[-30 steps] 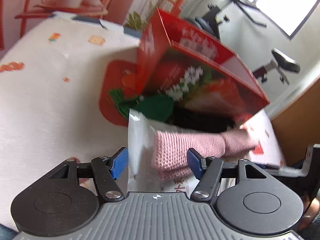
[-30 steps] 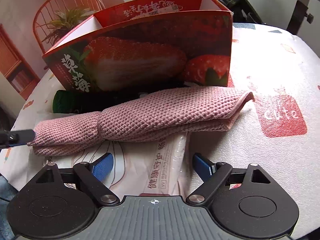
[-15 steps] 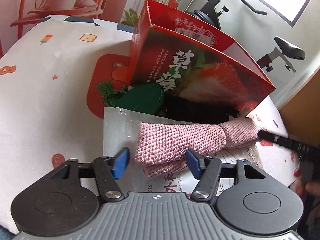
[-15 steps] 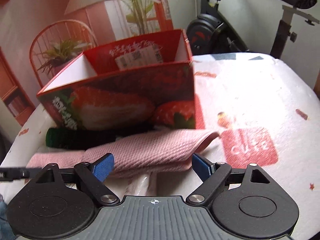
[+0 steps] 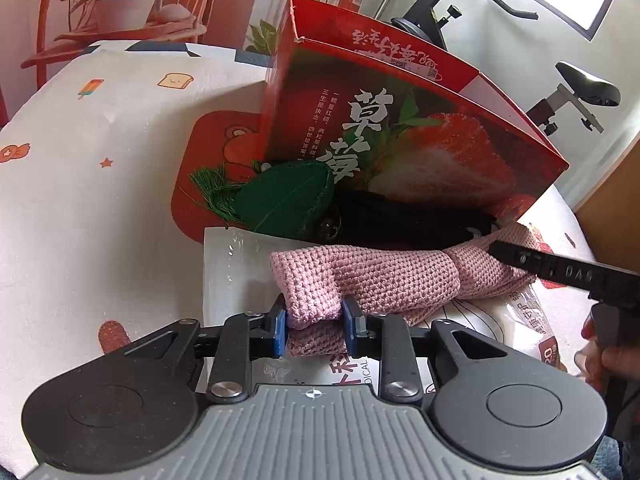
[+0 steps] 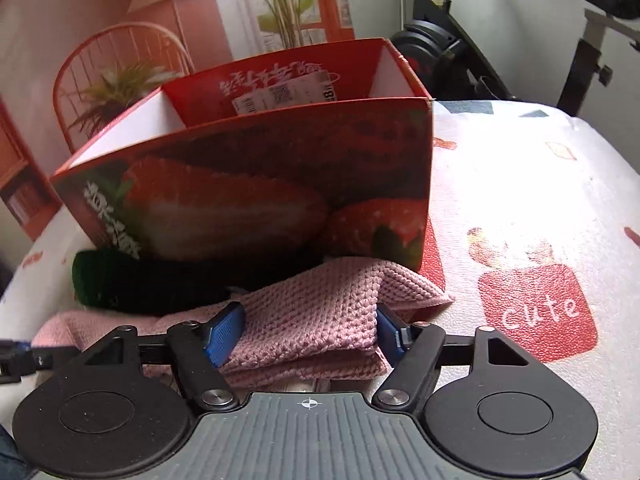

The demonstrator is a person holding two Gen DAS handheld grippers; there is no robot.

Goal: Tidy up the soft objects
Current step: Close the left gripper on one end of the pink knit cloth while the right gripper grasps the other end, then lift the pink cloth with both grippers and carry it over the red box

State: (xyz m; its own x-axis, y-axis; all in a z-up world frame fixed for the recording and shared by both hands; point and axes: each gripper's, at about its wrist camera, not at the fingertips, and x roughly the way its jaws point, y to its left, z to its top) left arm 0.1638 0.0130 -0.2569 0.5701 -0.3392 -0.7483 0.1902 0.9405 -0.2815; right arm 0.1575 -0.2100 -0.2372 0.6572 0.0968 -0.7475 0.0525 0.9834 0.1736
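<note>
The left tongs (image 5: 314, 326) angle downward, jaws closing with pads pressed on the pink knitted cloth (image 5: 384, 276). The right tongs (image 6: 308, 330) angle downward too, jaws closing around its other end.

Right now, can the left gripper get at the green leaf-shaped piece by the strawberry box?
Probably not directly: the left gripper is closing on the pink knitted cloth, which lies between it and the green leaf-shaped piece.
</note>
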